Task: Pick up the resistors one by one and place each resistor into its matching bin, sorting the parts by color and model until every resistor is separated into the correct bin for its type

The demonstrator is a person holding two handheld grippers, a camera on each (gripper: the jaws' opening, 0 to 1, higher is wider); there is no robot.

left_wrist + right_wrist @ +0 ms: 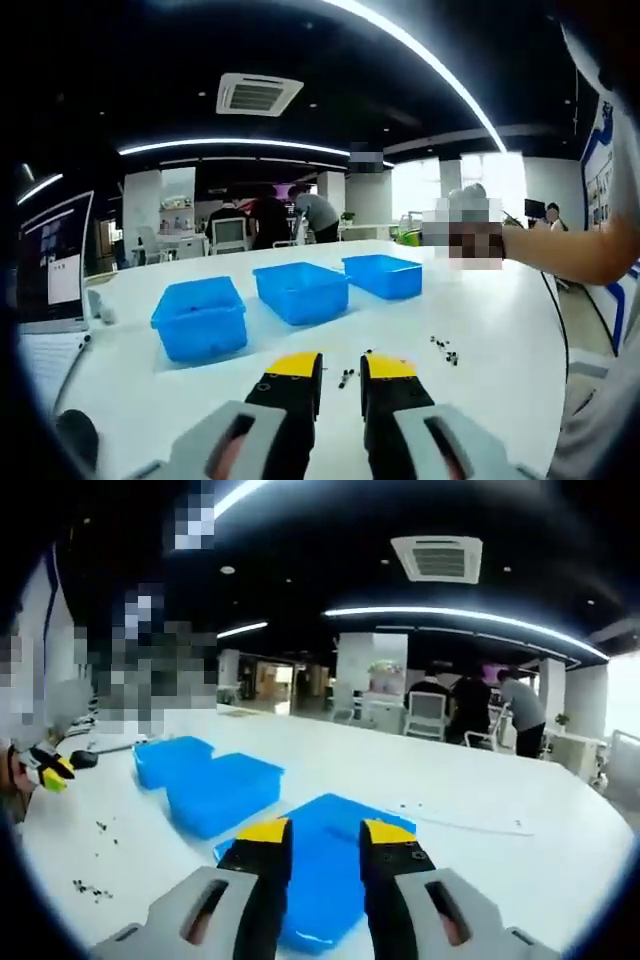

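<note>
In the left gripper view the left gripper (341, 368) hangs low over a white table (500, 330), its yellow-tipped jaws parted with a narrow gap and nothing clasped; a small dark resistor (345, 378) lies on the table in that gap, just ahead of the tips, though whether the jaws touch it cannot be told; a loose cluster of resistors (445, 350) lies to the right of it, apart from the gripper; beyond them three blue bins stand in a row across the table, the left bin (200, 318), the middle bin (301, 291) and the far bin (384, 275), close beside one another but not touching; what lies inside them is too small to tell; a laptop (50, 265) stands open at the table's left edge, and a person's bare forearm (580, 252) reaches in from the right; in the right gripper view the right gripper (325, 840) hovers above the nearest blue bin (325, 880), its jaws likewise released and empty; two more blue bins (205, 775) trail off to the left behind it; scattered resistors (95, 885) speck the white table (480, 860) at lower left, and the left gripper's yellow tips (50, 770) show at the far left edge; people (495, 710) stand at desks in the background.
</note>
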